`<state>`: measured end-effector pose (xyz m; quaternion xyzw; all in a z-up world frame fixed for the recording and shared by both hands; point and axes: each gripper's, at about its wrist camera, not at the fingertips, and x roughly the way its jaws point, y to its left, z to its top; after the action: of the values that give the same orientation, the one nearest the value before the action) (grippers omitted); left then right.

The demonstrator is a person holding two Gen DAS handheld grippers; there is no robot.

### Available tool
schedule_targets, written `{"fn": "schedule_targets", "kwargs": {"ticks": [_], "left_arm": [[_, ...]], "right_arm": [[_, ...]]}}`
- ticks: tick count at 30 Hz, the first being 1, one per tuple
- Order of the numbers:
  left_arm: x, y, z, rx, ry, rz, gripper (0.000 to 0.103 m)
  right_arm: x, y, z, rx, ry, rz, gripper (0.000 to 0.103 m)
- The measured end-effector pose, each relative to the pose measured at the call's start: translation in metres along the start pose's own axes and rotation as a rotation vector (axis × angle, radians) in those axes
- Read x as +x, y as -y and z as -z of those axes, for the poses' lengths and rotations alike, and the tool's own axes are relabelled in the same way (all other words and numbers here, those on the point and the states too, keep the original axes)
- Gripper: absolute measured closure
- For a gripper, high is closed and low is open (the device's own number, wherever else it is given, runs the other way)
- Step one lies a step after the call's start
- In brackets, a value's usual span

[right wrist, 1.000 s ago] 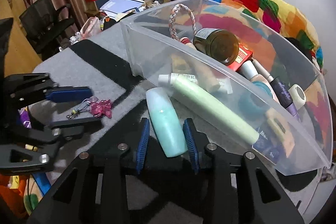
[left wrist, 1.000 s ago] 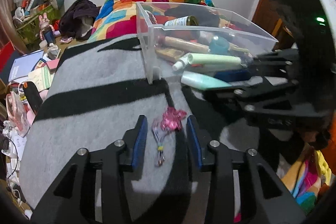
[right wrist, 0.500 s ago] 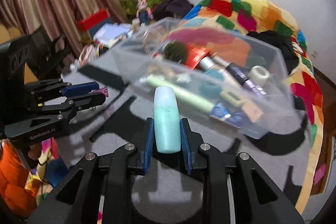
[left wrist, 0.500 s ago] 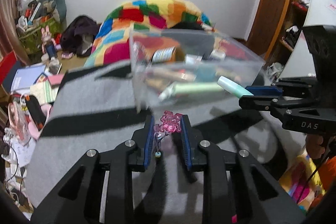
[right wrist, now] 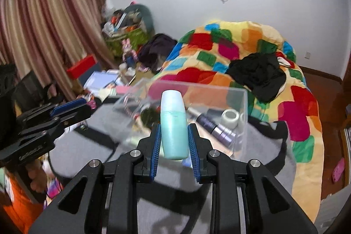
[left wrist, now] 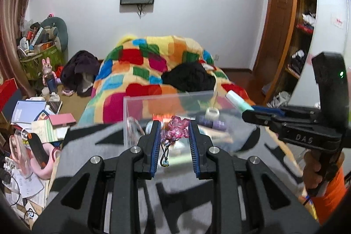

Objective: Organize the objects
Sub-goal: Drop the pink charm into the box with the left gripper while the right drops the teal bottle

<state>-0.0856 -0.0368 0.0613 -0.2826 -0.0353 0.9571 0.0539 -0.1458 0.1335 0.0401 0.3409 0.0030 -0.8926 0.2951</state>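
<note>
Since earlier frame: left gripper [left wrist: 173, 132] closed on one pink charm [left wrist: 176, 129], right gripper [right wrist: 174, 138] clamps one teal bottle [right wrist: 174, 124] — both lifted off grey cloth [left wrist: 92, 146], before one clear bin [right wrist: 238, 100].

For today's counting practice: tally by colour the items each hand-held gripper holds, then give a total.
Pink: 1, the charm keychain in the left hand-held gripper
Pale teal: 1, the bottle in the right hand-held gripper
Total: 2
</note>
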Motion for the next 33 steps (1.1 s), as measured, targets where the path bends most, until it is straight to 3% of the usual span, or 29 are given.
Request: {"fn": "schedule_targets", "kwargs": {"ticks": [7, 18, 24, 26, 29, 33], "left_arm": [[0.022, -0.012, -0.023, -0.051, 0.014, 0.007, 0.079], [0.094, -0.020, 0.011, -0.093, -0.200, 0.031, 0.079], [0.086, -0.013, 0.012, -0.079, -0.194, 0.049, 0.077], [0.080, -0.010, 0.010, -0.068, -0.182, 0.048, 0.072], [0.069, -0.003, 0.009, -0.047, -0.150, 0.031, 0.053], [0.054, 0.005, 0.011, -0.018, -0.111, 0.009, 0.046]], "right_arm": [[0.023, 0.011, -0.018, 0.036, -0.013, 0.032, 0.081], [0.084, 0.025, -0.002, 0.027, -0.176, 0.065, 0.081], [0.078, 0.021, 0.001, 0.008, -0.173, 0.050, 0.081], [0.071, 0.018, 0.000, 0.003, -0.160, 0.046, 0.080], [0.058, 0.013, -0.003, 0.001, -0.127, 0.043, 0.076], [0.037, 0.007, -0.003, -0.001, -0.069, 0.049, 0.064]]}}
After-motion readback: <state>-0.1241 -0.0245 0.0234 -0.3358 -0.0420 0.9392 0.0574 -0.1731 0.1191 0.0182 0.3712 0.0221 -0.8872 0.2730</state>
